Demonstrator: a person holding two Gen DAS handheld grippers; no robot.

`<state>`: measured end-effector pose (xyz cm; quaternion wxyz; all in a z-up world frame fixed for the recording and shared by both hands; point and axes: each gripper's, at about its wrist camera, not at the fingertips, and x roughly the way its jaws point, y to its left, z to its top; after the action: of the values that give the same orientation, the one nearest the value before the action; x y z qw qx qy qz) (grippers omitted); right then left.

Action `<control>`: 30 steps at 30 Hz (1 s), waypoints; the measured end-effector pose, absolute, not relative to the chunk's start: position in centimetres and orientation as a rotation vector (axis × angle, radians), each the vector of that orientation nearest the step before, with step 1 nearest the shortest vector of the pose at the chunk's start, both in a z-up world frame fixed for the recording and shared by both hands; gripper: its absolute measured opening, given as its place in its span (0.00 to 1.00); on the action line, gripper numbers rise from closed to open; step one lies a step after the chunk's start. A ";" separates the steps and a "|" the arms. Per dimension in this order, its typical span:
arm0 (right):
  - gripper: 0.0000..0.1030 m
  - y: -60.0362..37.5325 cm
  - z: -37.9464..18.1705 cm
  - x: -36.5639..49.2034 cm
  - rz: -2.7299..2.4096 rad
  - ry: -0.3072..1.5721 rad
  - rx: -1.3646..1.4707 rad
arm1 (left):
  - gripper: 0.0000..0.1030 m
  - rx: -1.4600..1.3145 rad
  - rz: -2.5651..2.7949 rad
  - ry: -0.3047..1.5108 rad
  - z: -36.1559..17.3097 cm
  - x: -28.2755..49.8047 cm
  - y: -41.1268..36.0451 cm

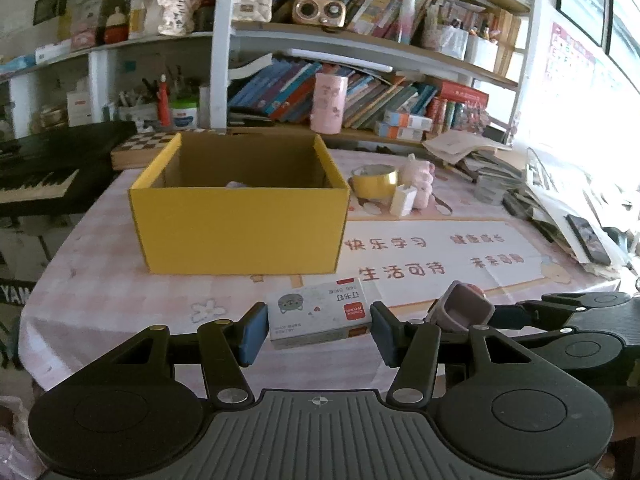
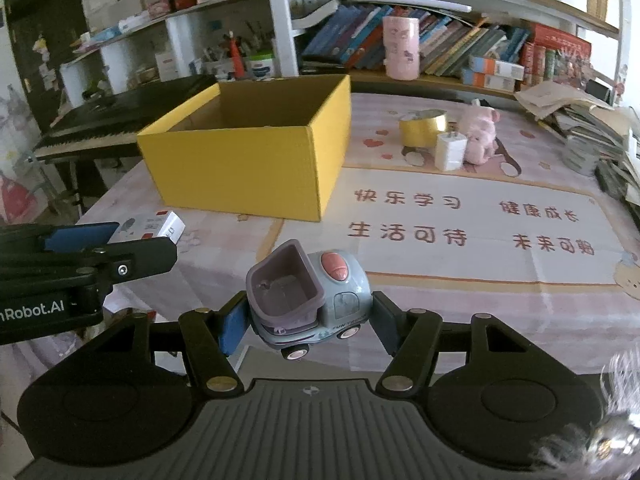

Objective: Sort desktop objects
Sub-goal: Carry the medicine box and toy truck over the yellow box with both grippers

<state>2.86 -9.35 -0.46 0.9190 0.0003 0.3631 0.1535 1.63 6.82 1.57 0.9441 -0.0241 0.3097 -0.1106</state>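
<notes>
Left gripper (image 1: 319, 330) has its blue pads closed on the short ends of a white staple box (image 1: 320, 314), carried above the near edge of the table (image 1: 120, 280). Right gripper (image 2: 308, 326), just beside it, clamps a small grey toy truck (image 2: 308, 304) by its sides, wheels clear of the cloth. Beyond both, toward the table's left edge, stands the open yellow box (image 1: 240, 228). Farther right, near the far edge, sit a gold tape roll (image 2: 423, 127), a white charger (image 2: 451, 151) and a pink plush (image 2: 478, 134).

yellow box (image 1: 240, 228), grey-blue toy truck (image 2: 316, 304), pink checked tablecloth (image 1: 100, 272)
</notes>
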 end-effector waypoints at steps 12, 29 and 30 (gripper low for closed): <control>0.59 -7.0 -0.4 2.8 0.412 0.749 -0.067 | 0.53 -0.107 -0.141 0.626 1.4 0.6 8.9; 0.59 -6.5 -0.4 3.1 0.414 0.746 -0.058 | 0.53 -0.100 -0.139 0.626 1.3 0.7 9.6; 0.59 -6.5 -0.4 3.2 0.413 0.747 -0.057 | 0.53 -0.101 -0.138 0.626 1.3 0.7 9.6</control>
<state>3.16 -6.53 -0.43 0.9099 -0.0276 0.3621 0.2004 0.73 9.59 1.33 0.9479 -0.0494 0.3074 -0.0679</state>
